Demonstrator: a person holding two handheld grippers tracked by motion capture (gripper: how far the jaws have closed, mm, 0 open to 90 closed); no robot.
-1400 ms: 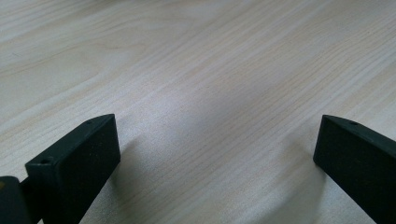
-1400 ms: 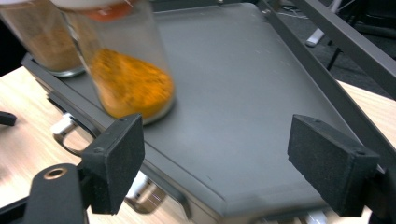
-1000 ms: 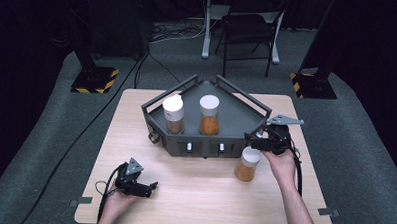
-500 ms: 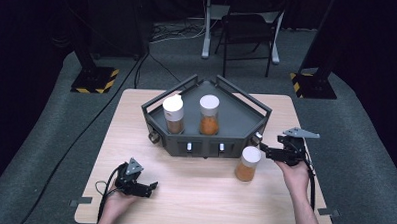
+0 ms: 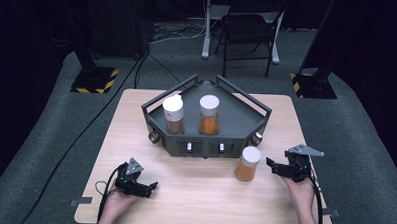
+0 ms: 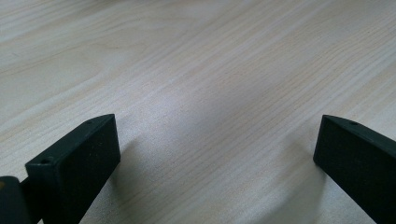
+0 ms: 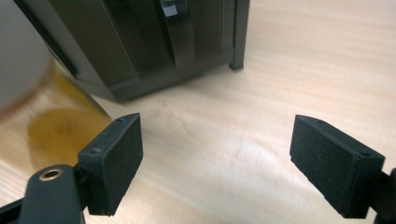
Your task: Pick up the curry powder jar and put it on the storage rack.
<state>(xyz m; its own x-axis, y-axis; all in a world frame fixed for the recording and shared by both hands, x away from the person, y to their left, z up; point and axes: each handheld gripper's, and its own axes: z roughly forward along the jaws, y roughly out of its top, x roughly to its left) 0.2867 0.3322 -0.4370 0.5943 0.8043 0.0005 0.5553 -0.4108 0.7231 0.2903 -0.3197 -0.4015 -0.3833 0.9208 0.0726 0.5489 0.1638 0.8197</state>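
Pale matt wood-grain table (image 5: 193, 192); dark matt metal-looking rack (image 5: 236, 116); clear glossy jar (image 5: 246, 164).

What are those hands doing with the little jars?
A person holds a gripper in each hand. The right gripper has just let go of an orange-filled jar on the table, its jaws opening, nothing between them. Two more jars stand in the dark tray. The left gripper rests open.

The wooden table (image 5: 198, 192) bears a dark tray (image 5: 236, 118) and an orange-filled jar (image 5: 247, 163).
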